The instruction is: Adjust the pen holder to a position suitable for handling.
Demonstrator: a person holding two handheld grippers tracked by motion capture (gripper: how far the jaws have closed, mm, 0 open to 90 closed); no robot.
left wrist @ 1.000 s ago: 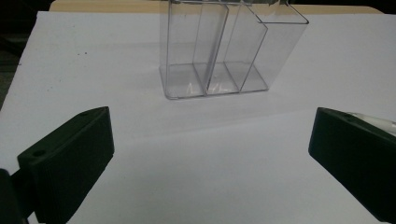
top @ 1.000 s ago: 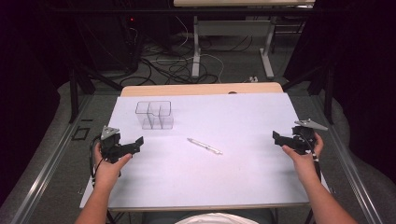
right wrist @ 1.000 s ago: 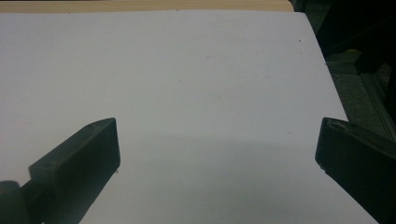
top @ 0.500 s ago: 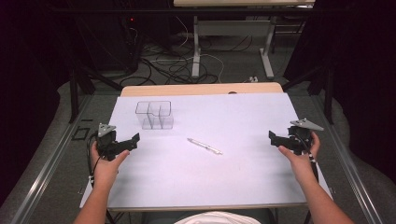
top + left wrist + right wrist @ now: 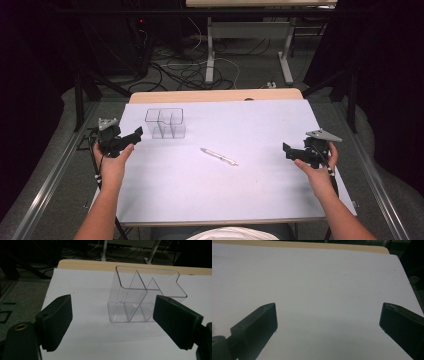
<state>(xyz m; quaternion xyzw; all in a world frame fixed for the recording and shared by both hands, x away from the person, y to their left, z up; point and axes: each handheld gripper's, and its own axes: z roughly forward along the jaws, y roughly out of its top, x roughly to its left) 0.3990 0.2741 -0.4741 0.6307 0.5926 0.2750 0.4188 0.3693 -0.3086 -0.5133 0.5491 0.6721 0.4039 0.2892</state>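
A clear plastic organizer (image 5: 166,123) with several compartments stands upright on the white table sheet (image 5: 240,125) at the far left. It appears ahead of the left gripper's jaws in the left gripper view (image 5: 145,298). A white pen (image 5: 219,156) lies near the middle of the sheet. My left gripper (image 5: 136,134) hovers over the sheet's left edge, pointing at the organizer from a short way off. Its jaws (image 5: 112,307) have just been closing a little, stand wide apart and hold nothing. My right gripper (image 5: 287,149) is open above the sheet's right side, with bare sheet between its jaws (image 5: 327,312).
The wooden tabletop (image 5: 215,95) shows as a strip beyond the sheet's far edge. Metal rails (image 5: 50,180) run along both sides of the table. Cables (image 5: 180,70) and desk legs (image 5: 210,55) lie on the floor beyond.
My left gripper has risen and drifted away from the near edge, coming level with the organizer. The right gripper has stayed about where it was.
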